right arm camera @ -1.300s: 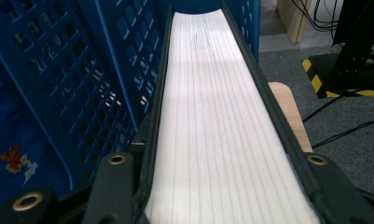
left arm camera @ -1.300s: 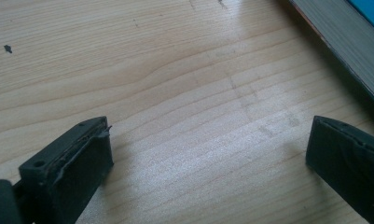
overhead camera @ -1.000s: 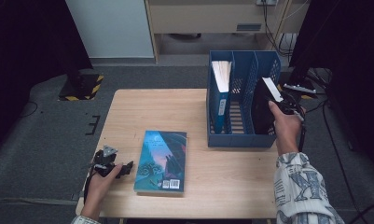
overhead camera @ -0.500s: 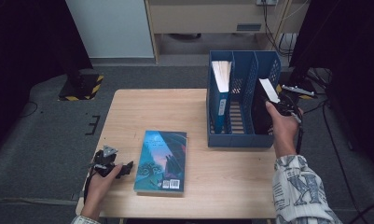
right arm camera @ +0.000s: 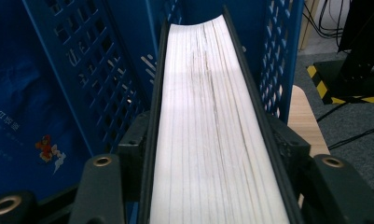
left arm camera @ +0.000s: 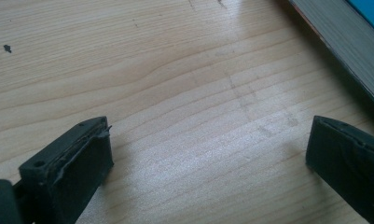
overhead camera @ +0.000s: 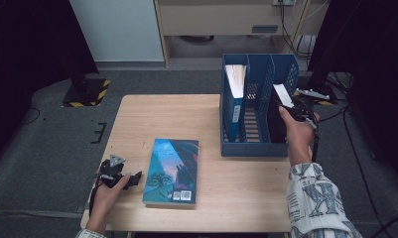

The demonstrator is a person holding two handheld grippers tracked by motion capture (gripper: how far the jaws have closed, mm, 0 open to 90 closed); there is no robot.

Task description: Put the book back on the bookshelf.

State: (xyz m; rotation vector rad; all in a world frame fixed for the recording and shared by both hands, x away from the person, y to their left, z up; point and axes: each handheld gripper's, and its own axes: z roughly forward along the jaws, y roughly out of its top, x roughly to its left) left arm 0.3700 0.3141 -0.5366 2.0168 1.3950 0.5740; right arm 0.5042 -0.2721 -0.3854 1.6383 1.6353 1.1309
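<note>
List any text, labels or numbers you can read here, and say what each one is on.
None reads clearly.
Blue book in the rack: pale characters, too blurred.
Book lying flat: white barcode label, too small.
Black book in the right gripper: page edges, no text.

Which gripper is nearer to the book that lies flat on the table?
Left. The left gripper rests just beside the flat book, apart from it. The right gripper is away at the blue file rack, around another book.
</note>
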